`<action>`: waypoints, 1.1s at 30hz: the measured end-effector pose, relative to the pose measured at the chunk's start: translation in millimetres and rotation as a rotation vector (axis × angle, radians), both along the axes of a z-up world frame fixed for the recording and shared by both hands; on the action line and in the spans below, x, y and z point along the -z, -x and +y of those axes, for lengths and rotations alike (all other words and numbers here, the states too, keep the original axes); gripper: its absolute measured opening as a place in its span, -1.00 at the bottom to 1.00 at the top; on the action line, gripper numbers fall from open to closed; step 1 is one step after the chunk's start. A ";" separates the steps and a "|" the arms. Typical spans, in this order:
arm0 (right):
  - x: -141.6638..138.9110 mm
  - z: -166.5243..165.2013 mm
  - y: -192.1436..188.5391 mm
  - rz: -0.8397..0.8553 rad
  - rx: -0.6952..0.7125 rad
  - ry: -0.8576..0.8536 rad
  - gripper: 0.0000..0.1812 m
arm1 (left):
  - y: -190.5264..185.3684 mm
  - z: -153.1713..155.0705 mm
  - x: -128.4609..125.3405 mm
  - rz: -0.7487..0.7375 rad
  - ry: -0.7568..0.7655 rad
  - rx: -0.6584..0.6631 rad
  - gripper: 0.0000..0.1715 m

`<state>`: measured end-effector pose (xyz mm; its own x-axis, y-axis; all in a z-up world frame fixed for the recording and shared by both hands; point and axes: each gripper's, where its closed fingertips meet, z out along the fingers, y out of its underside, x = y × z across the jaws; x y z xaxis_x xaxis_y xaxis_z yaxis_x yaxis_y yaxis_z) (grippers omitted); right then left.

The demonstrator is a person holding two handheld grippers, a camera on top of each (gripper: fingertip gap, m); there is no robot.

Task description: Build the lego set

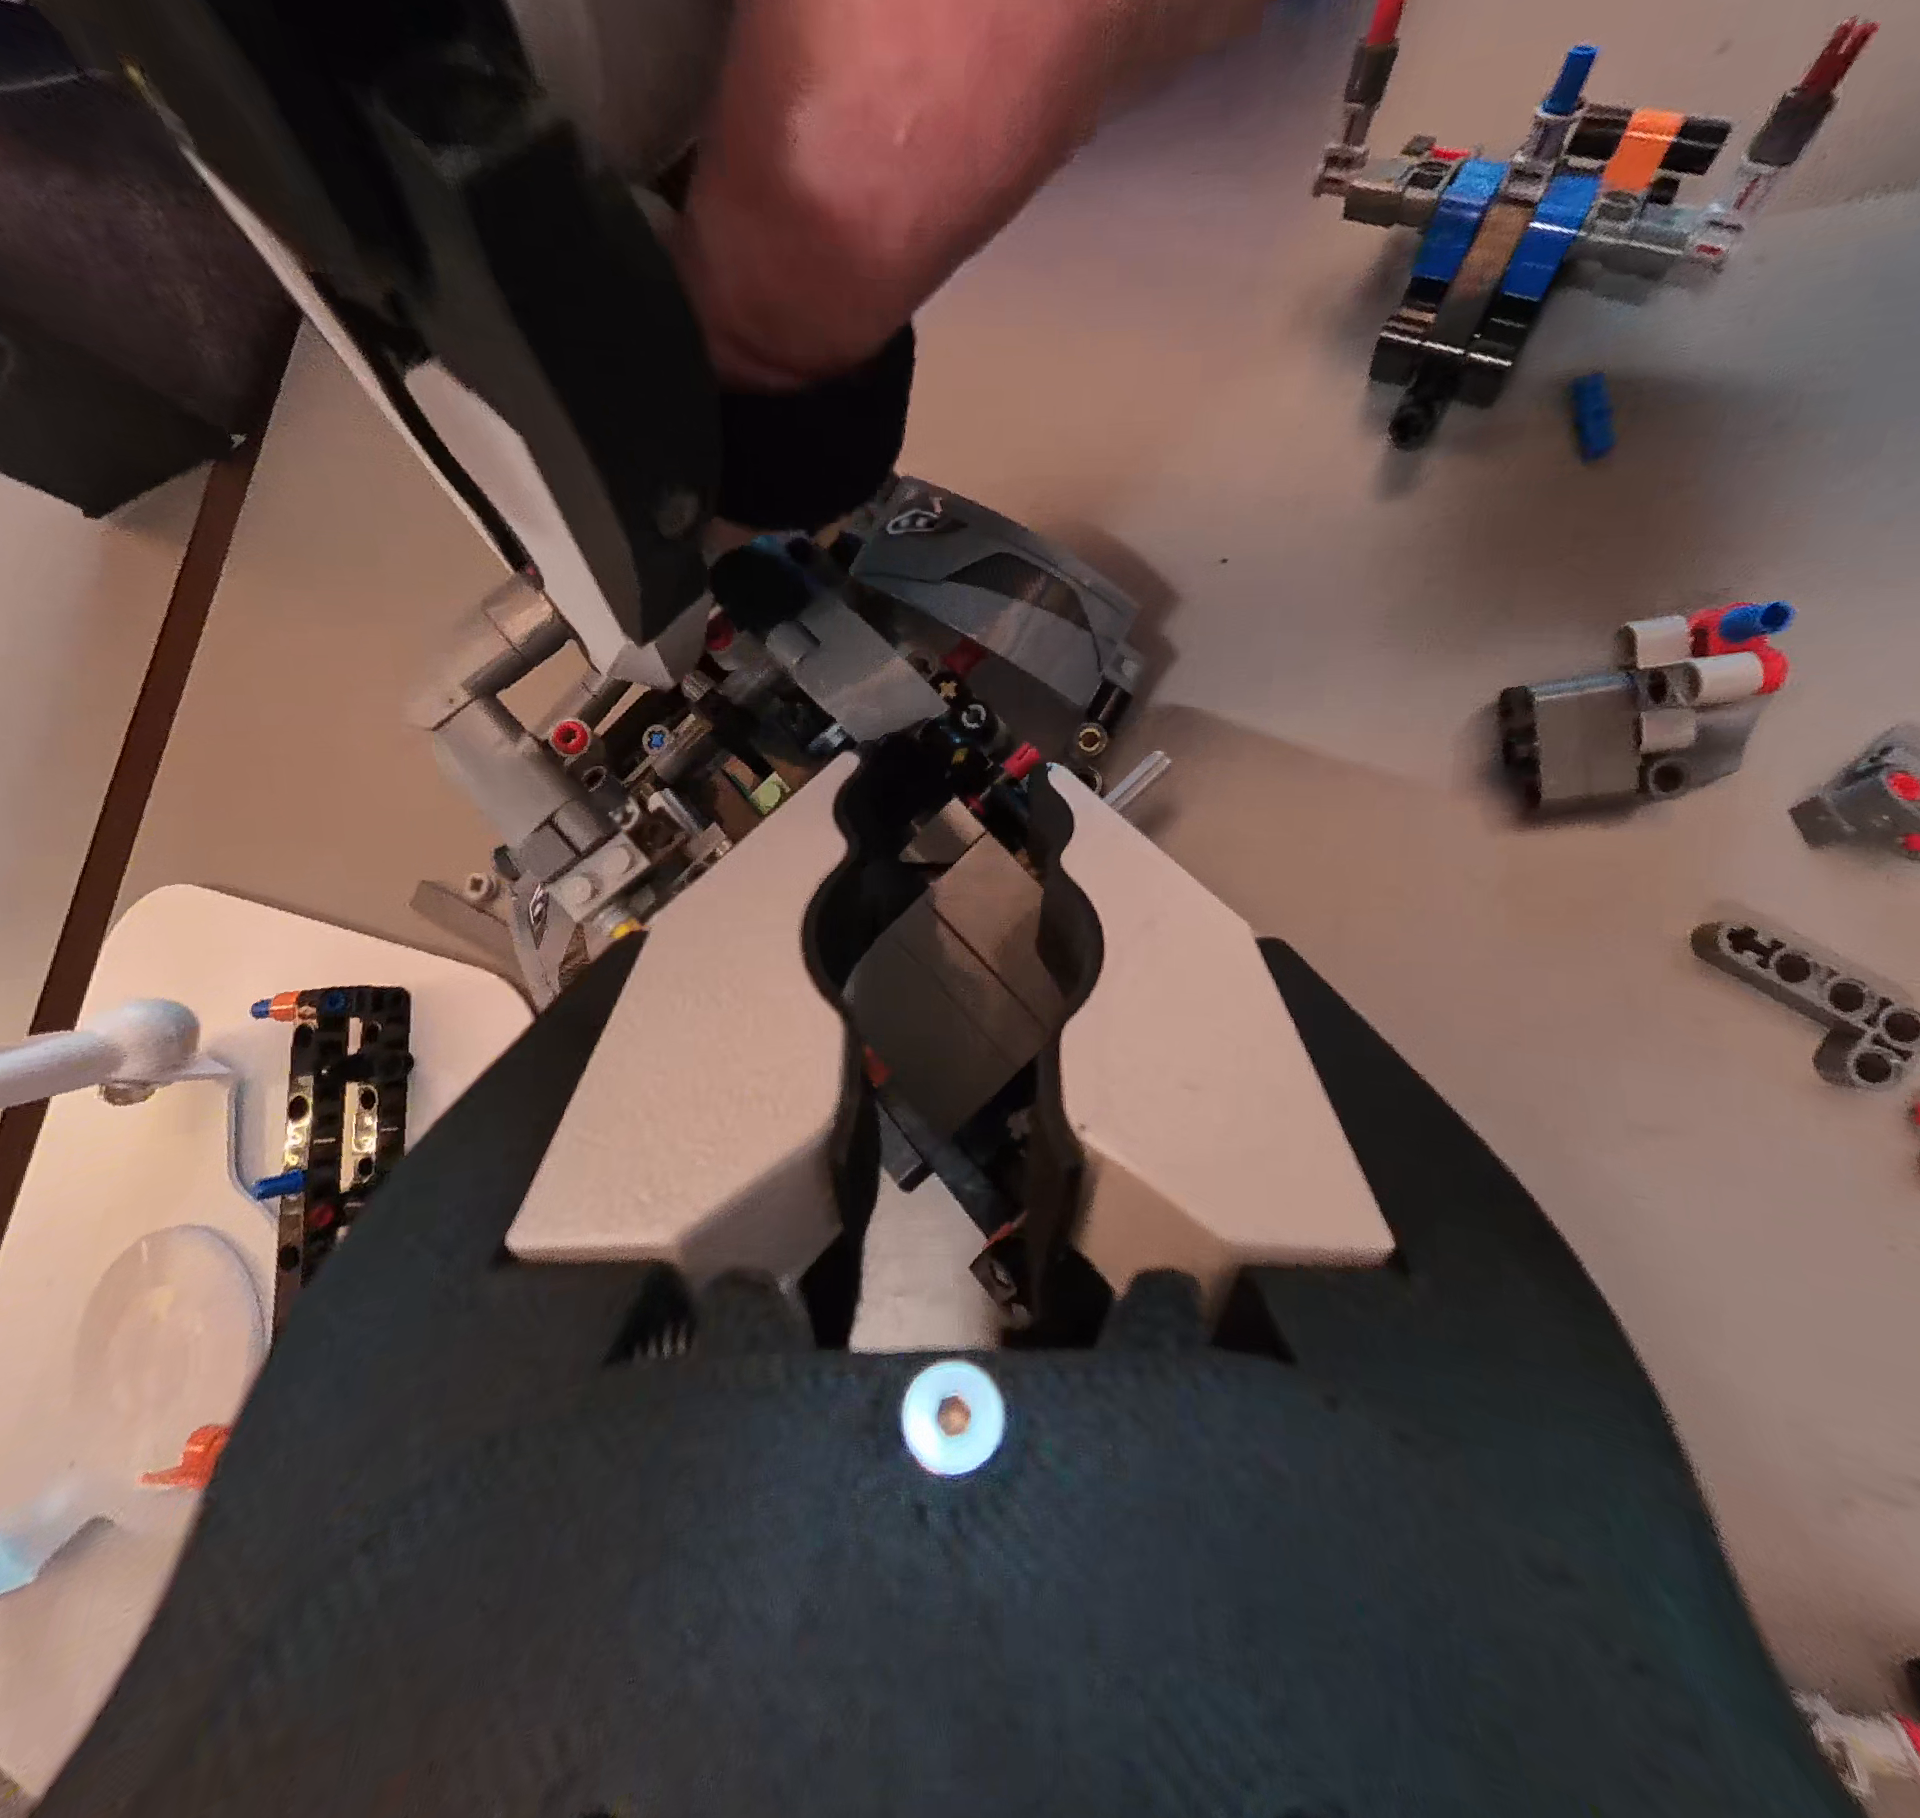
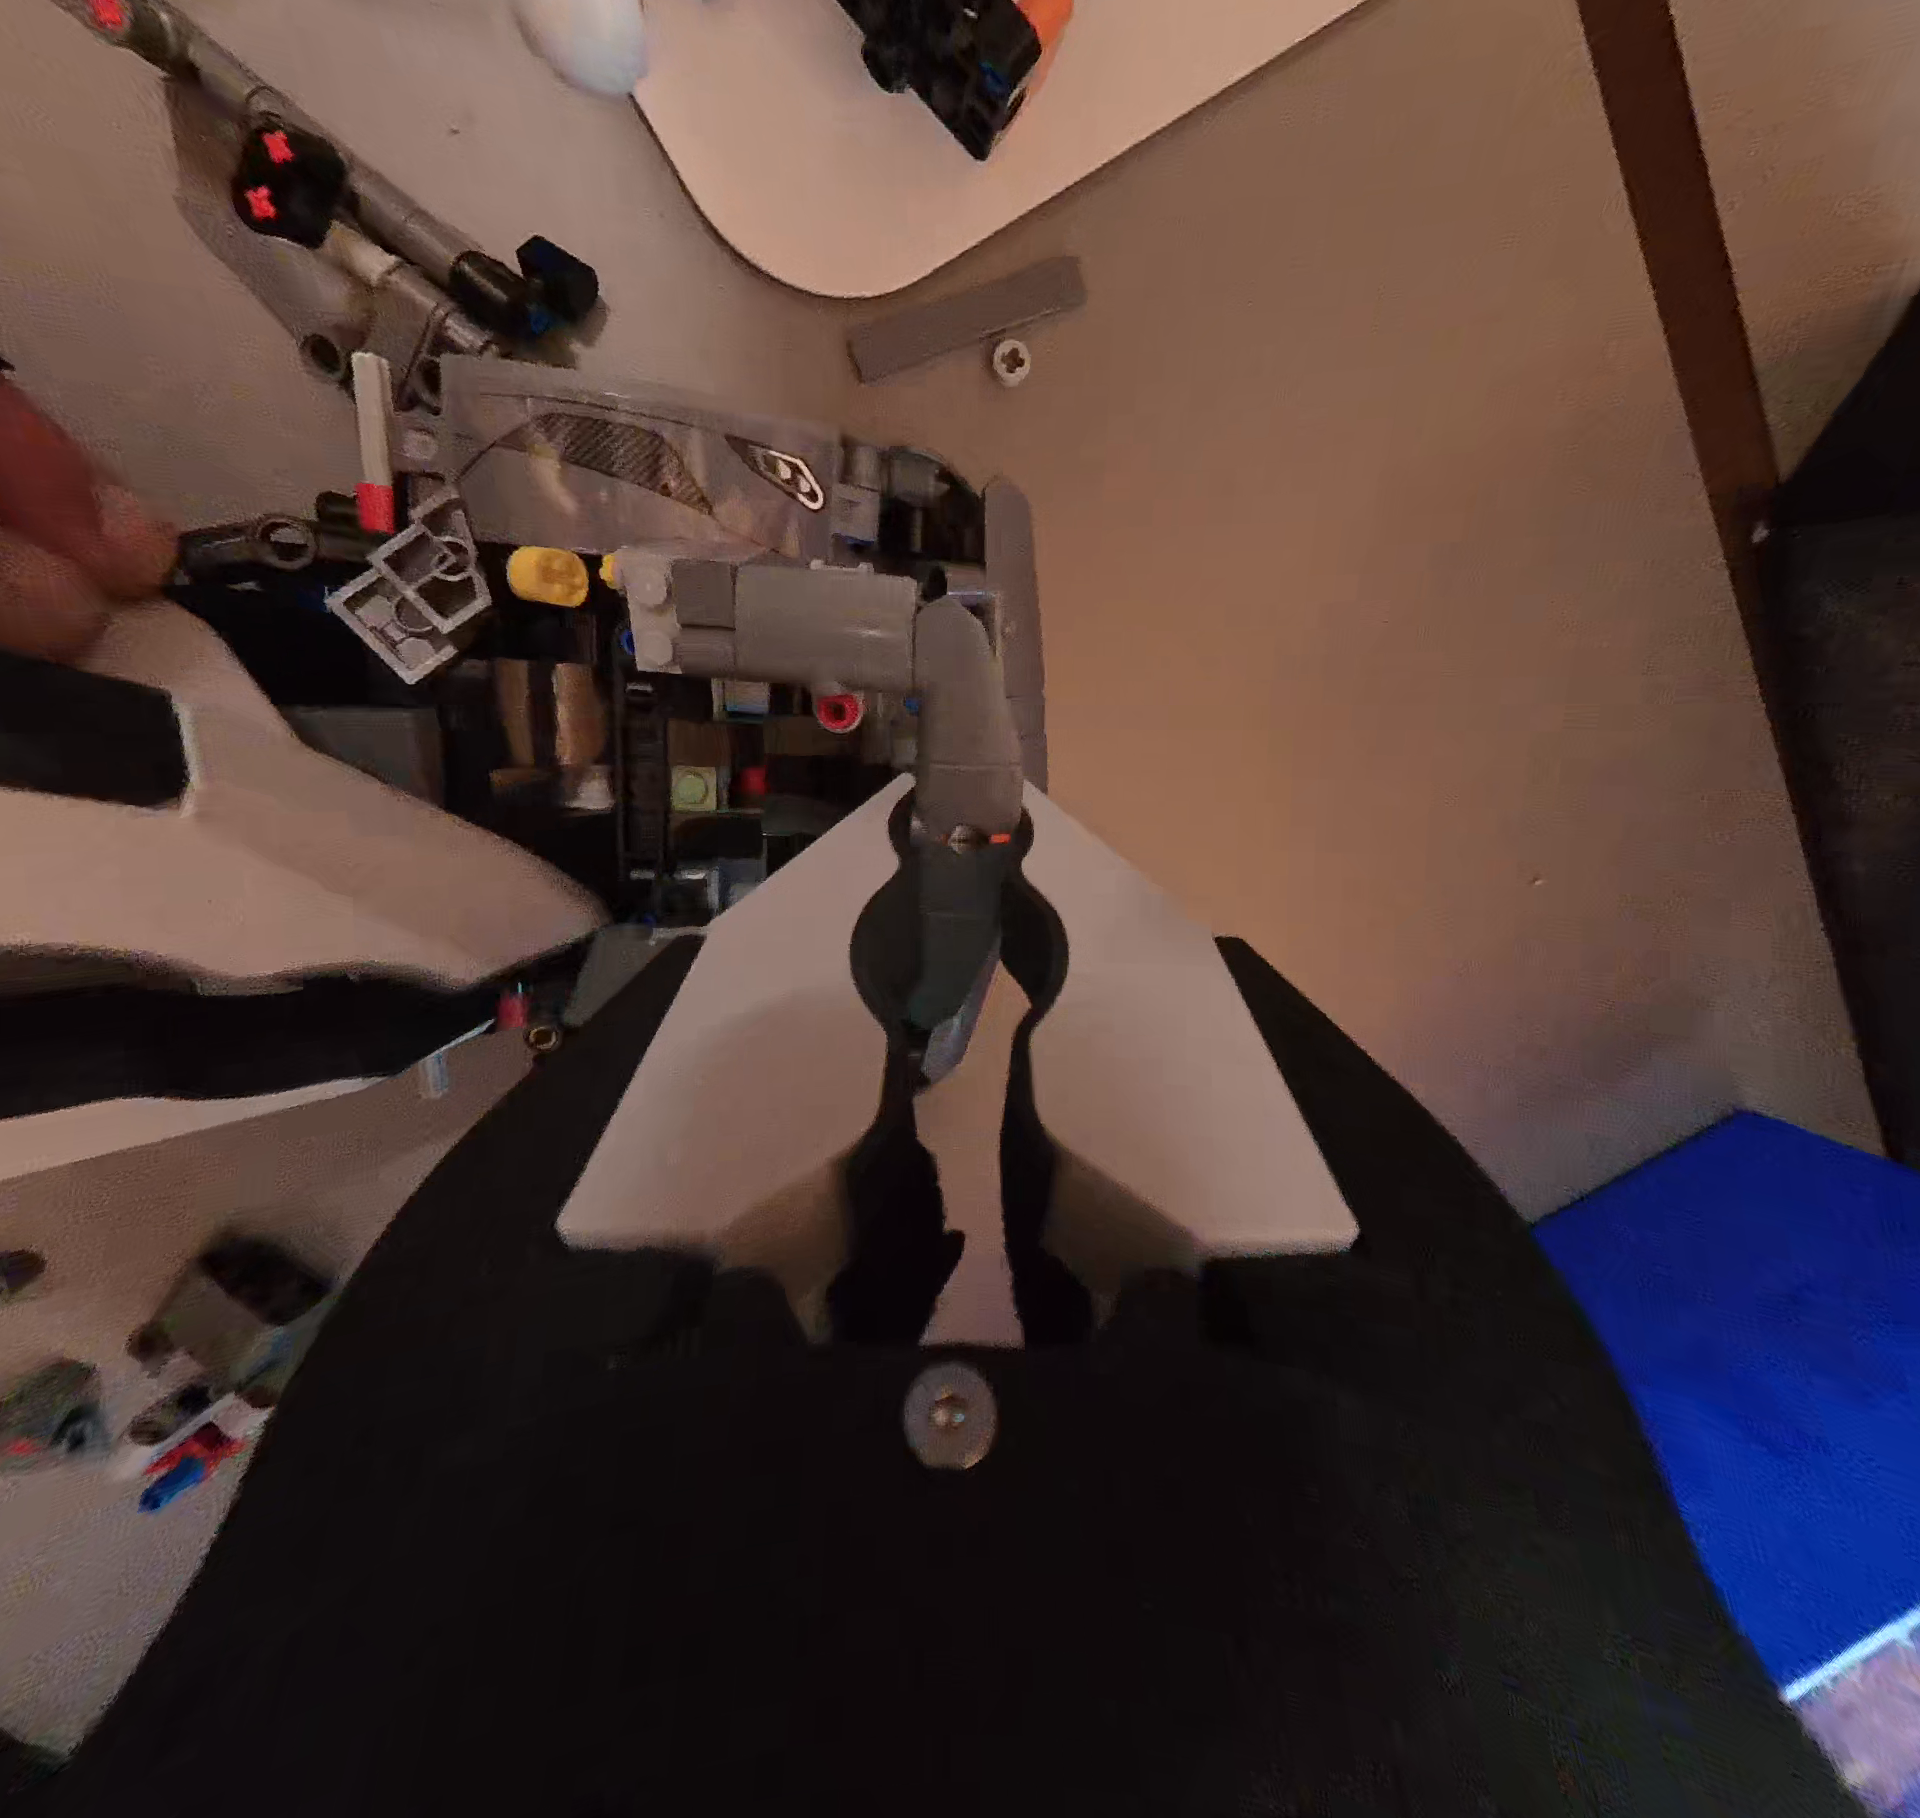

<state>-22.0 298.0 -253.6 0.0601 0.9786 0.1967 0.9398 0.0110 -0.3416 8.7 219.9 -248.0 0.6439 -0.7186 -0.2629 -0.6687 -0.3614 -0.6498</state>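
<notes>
1. the left tongs [image 1: 951, 812] are closed on the dark, black-and-grey end of the lego model [image 1: 790, 729], which runs slanting between the two fingers; the tips reach in among its small red and black pins.
2. the right tongs [image 2: 961, 833] are clamped on a grey bent pipe piece [image 2: 961, 698] at the model's other end; the pipe rises from between the fingertips and turns left into a grey block.
3. in the left wrist view the right tongs [image 1: 623, 615] come down steeply from the upper left, their white-and-black tip touching the model's light grey corner. a bare hand [image 1: 883, 137] wraps the handle above, blurred.
4. in the right wrist view the left tongs [image 2: 312, 895] enter from the left edge, lying almost level over the model [image 2: 644, 646], with fingertips [image 2: 62, 542] of a hand at the far left.
5. the model rests on the beige table [image 1: 1299, 542], held at both ends, its grey patterned panel facing up.
6. to the right on the table stand a blue, orange and grey assembly [image 1: 1527, 230], a loose blue pin [image 1: 1590, 412], a grey block with red and white tubes [image 1: 1642, 708] and a grey l-shaped beam [image 1: 1818, 1010].
7. at the left, a white tray [image 1: 156, 937] holds a black beam frame [image 1: 332, 1114].
</notes>
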 end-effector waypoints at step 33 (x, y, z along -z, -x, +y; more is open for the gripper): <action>-4.4 -45.4 -71.7 -0.182 -0.123 0.378 -0.51 | 19.1 -40.3 -2.7 -0.054 0.161 0.099 -0.92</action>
